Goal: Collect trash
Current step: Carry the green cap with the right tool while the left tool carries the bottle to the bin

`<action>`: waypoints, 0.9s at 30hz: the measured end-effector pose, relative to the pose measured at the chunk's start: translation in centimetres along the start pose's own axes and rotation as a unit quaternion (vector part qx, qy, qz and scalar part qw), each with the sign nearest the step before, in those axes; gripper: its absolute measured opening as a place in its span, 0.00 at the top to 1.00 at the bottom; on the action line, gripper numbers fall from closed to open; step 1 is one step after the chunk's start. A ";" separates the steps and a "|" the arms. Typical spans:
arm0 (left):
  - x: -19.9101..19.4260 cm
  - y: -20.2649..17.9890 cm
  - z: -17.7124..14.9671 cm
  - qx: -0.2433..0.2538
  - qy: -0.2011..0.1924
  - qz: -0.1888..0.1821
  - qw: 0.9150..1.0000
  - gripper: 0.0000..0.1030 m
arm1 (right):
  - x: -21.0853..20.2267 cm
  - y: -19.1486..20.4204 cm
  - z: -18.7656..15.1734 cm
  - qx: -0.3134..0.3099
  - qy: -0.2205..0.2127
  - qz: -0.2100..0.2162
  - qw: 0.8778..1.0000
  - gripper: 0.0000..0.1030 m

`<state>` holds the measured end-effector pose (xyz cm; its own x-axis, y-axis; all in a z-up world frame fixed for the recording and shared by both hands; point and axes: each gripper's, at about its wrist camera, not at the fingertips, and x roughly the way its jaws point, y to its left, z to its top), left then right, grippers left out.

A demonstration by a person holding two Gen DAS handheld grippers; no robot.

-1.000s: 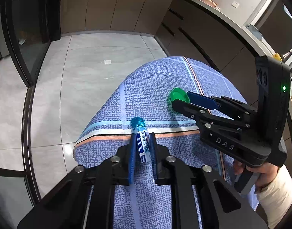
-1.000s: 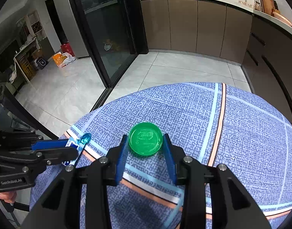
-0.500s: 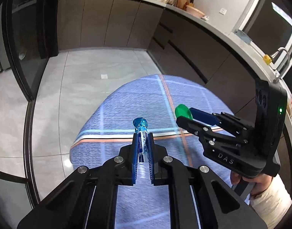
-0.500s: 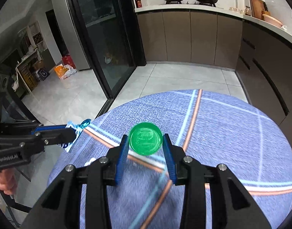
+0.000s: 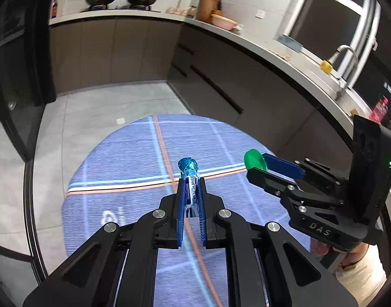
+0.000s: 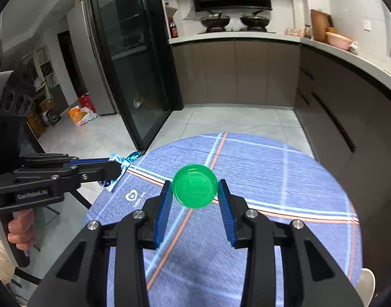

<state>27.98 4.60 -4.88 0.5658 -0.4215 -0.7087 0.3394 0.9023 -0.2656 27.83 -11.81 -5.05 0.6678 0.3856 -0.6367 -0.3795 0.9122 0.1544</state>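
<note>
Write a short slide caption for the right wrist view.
Right gripper holds a green cap above a blue tablecloth.

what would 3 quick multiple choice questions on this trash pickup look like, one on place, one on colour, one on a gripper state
1. Where is the round cap?
A. between the right gripper's pads, above the table
B. lying flat on the cloth
C. on the kitchen counter

2. What colour is the cap?
A. red
B. green
C. yellow

3. How does the left gripper stand?
A. wide open and empty
B. out of view
C. shut on the blue and white wrapper

Answers:
1 A: the right gripper has a pad on each side of the cap, with the blue checked tablecloth well below.
2 B: it is bright green in both wrist views.
3 C: its pads press the wrapper from both sides.
</note>
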 end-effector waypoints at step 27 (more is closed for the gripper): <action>6.0 -20.1 -2.2 0.134 0.056 -0.124 0.982 0.91 | -16.9 -13.6 -13.3 0.169 -0.063 -0.120 0.976 0.64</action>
<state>22.93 -15.84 -5.24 0.3601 -0.5984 -0.7157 0.6504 0.7110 -0.2672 13.16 -32.54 -6.41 0.7935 0.1503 -0.5897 0.0153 0.9638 0.2663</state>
